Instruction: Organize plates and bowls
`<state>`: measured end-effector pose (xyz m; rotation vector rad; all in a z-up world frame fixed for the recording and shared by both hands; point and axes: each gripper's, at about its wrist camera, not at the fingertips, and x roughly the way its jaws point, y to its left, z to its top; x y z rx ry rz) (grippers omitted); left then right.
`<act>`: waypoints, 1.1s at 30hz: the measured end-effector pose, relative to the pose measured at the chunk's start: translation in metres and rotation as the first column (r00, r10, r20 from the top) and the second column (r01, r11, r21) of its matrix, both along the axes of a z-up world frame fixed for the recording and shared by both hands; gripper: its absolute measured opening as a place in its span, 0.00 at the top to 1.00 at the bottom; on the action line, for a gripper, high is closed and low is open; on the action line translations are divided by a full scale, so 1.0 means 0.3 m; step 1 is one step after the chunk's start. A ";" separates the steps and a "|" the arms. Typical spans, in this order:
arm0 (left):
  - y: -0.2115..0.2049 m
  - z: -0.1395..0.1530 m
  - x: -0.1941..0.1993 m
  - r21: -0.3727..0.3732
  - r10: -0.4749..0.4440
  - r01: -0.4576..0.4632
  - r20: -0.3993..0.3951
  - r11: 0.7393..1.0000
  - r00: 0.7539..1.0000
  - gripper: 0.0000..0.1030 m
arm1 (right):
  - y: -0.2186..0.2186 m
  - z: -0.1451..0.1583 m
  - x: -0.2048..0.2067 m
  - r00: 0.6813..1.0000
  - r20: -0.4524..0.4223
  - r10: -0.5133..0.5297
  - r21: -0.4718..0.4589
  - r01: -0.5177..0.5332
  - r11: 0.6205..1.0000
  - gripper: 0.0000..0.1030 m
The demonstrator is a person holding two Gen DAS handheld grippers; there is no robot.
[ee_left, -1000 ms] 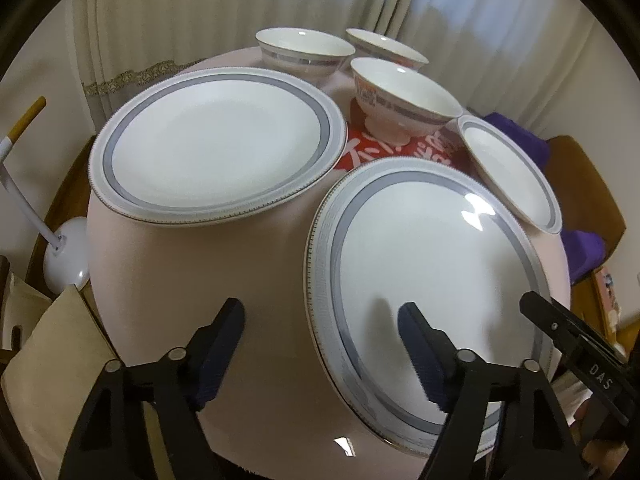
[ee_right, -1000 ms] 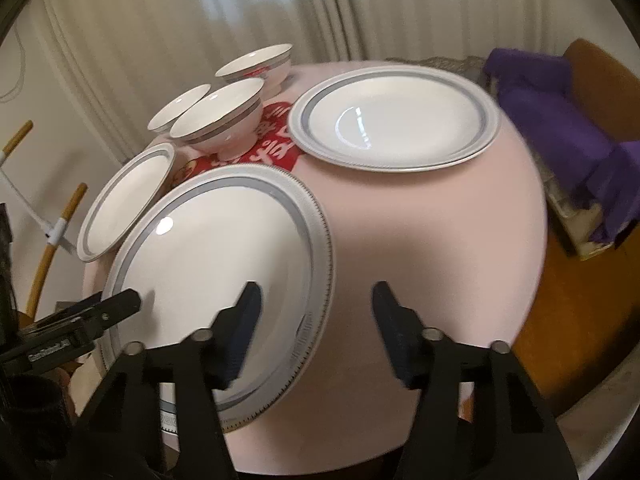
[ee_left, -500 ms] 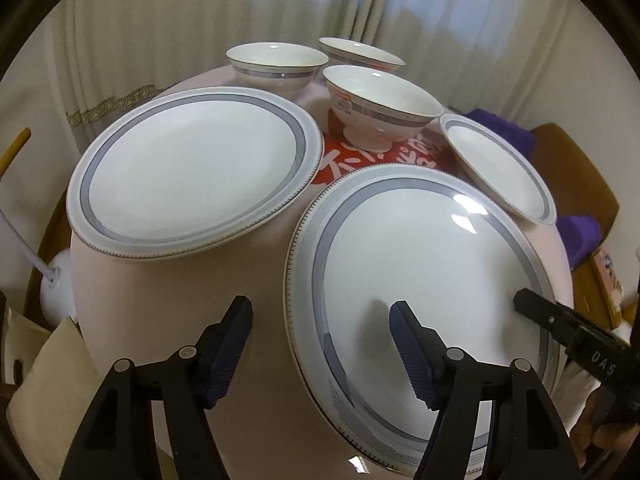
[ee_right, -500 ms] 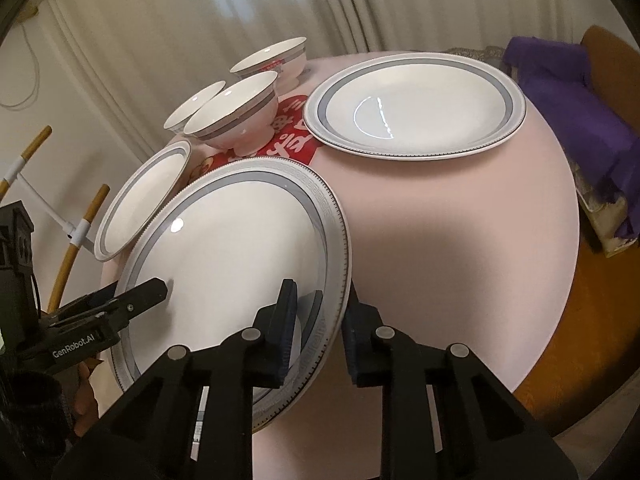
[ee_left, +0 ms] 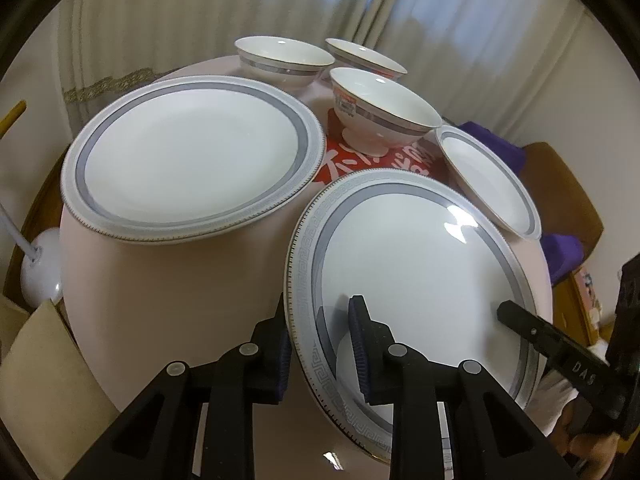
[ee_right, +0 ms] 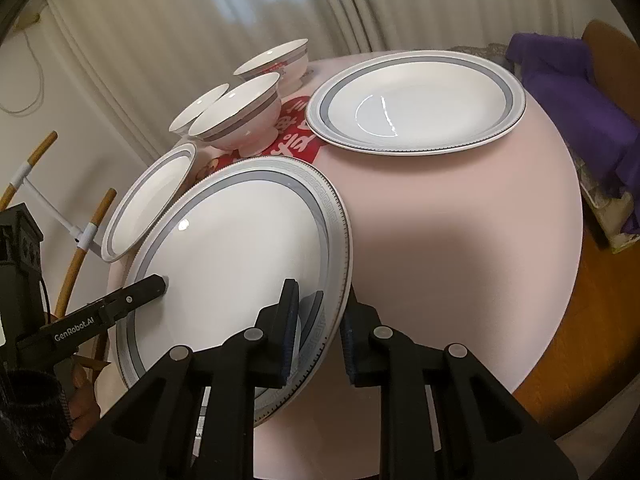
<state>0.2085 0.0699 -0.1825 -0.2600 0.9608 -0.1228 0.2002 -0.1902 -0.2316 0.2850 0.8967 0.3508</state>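
Note:
A large white plate with a grey band [ee_left: 420,264] [ee_right: 240,248] lies at the near edge of the round pink table [ee_left: 180,280]. My left gripper [ee_left: 320,340] is closing on its left rim, one pad under and one on top. On the plate's right rim my right gripper [ee_right: 318,332] is shut. A second large plate [ee_left: 192,156] [ee_right: 416,100] sits farther back. A small plate [ee_left: 488,184] [ee_right: 152,200] overhangs the table's side. Three bowls [ee_left: 384,108] [ee_left: 280,60] [ee_left: 364,60] stand at the back by a red mat [ee_left: 340,160].
Curtains hang behind the table. A purple cloth [ee_right: 580,92] lies on a brown seat to one side. A white lamp base [ee_left: 40,276] and a rack with wooden handles [ee_right: 80,236] stand beside the table. Wooden floor shows below the table's edge.
Both grippers went from open to closed on the near plate's rim. The right one closed first, the left one after it. Neither hand has travelled noticeably.

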 end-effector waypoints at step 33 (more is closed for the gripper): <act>0.219 0.167 -0.174 -0.046 0.090 -0.083 0.194 0.995 0.977 0.85 | 0.180 0.166 -0.004 0.991 0.071 0.113 0.010 -0.114 0.993 0.82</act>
